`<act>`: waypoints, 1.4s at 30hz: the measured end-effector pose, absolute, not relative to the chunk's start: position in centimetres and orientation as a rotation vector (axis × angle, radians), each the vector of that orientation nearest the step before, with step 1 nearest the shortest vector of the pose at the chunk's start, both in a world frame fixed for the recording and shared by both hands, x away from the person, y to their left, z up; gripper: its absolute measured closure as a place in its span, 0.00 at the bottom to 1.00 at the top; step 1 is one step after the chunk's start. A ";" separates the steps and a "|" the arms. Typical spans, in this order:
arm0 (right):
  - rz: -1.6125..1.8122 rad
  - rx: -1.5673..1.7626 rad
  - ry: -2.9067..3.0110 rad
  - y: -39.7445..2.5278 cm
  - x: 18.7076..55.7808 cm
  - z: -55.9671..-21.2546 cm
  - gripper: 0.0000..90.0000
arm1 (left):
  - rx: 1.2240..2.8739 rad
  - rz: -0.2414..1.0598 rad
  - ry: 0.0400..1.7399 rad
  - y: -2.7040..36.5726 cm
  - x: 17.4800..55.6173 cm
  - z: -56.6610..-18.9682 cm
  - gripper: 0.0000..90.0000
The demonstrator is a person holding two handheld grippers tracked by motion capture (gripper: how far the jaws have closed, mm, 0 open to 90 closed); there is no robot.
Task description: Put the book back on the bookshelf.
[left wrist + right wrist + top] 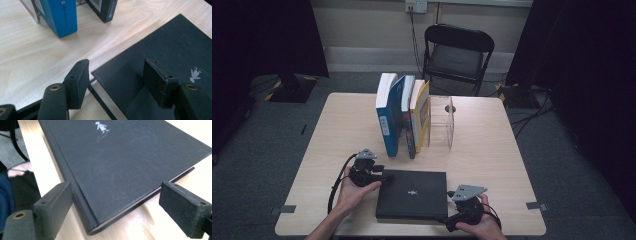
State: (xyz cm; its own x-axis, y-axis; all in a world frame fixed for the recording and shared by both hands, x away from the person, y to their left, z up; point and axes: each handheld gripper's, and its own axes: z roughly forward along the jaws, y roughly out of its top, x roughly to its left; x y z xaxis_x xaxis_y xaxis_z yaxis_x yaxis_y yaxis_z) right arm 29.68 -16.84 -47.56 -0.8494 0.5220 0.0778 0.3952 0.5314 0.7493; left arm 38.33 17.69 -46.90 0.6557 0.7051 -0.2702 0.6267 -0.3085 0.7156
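A black hardcover book [412, 192] with a small silver figure on its cover lies flat near the table's front edge. My left gripper [383, 178] is at its far left corner. In the left gripper view that gripper [116, 63] is open and straddles the corner of the black book [170, 47], one jaw over bare wood and the other above the cover. My right gripper [449, 223] is at the near right corner. It [116, 186] is open too, with the book's corner [120, 157] between its jaws.
Three books stand upright mid-table: a blue one [388, 117], a dark one [407, 120] and a yellow one [419, 112], next to a clear plastic stand [442, 122]. The wooden table [492, 150] has bare room at both sides. A black folding chair [457, 55] stands behind.
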 end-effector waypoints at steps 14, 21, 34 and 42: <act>1.213 0.792 2.690 -17.6 31.0 -47.9 0.18 | 2.042 0.088 0.995 17.7 38.2 -46.9 0.44; 1.231 0.829 2.651 -18.6 31.6 -47.6 0.26 | 2.069 0.038 0.972 18.7 36.9 -46.7 0.45; 1.188 0.805 2.648 -17.9 31.7 -47.8 0.23 | 2.060 0.023 0.929 17.4 36.9 -46.9 0.48; 1.206 0.878 2.616 -18.6 32.3 -47.6 0.28 | 2.112 -0.066 0.892 17.1 36.0 -46.7 0.46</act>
State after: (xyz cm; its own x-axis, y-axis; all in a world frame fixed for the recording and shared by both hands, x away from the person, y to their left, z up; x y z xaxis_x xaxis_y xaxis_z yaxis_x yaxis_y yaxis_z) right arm 32.27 -18.61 -47.63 -0.8222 0.5565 0.1196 0.4524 0.5113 0.7307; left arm 36.00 17.05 -46.73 0.7474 0.5735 -0.3354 0.6164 -0.4103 0.6720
